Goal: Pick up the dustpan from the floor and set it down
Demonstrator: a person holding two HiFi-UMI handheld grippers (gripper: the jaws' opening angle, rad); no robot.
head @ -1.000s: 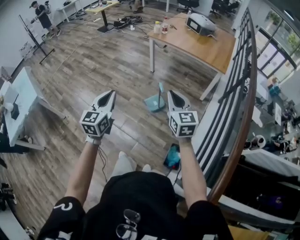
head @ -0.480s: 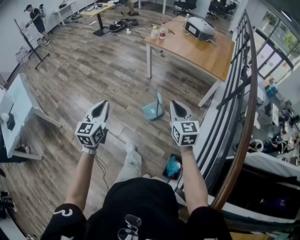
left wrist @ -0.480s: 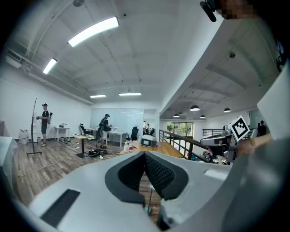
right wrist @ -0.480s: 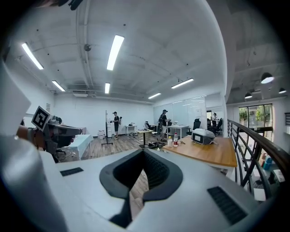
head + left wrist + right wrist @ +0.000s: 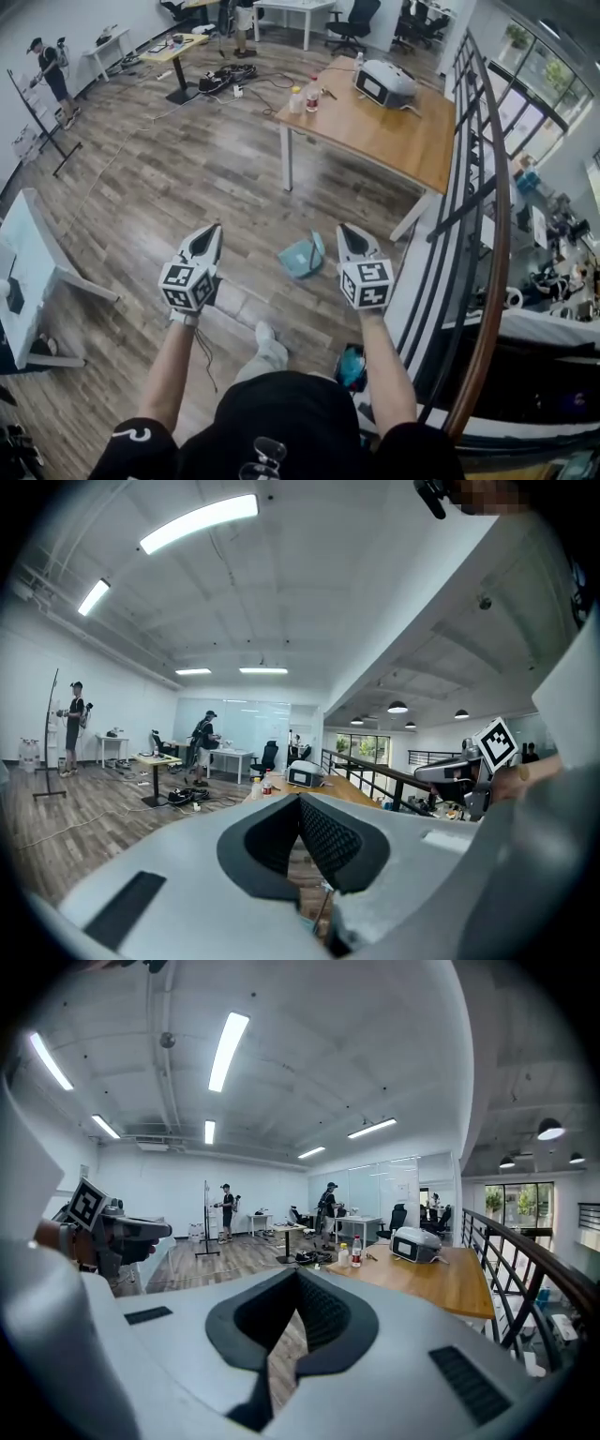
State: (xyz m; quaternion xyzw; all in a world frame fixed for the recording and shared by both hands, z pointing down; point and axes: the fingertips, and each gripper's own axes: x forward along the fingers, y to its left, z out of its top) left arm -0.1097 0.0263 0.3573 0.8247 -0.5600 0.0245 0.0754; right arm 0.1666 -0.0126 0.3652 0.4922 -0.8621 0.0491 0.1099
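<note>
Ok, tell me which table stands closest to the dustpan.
The wooden-topped table beside the railing, bearing the white machine: the teal dustpan lies on the floor near its legs. The white table at left and the far desks stand farther off.

1. Both arms are held out forward, side by side; the left arm [image 5: 173,361] and right arm [image 5: 386,361] are bare below the sleeves.
2. The left gripper [image 5: 213,229] is pointed ahead, near level; its jaws are closed, with nothing between them.
3. The right gripper [image 5: 343,228] is held likewise, apart from the left; its jaws are closed and empty.
</note>
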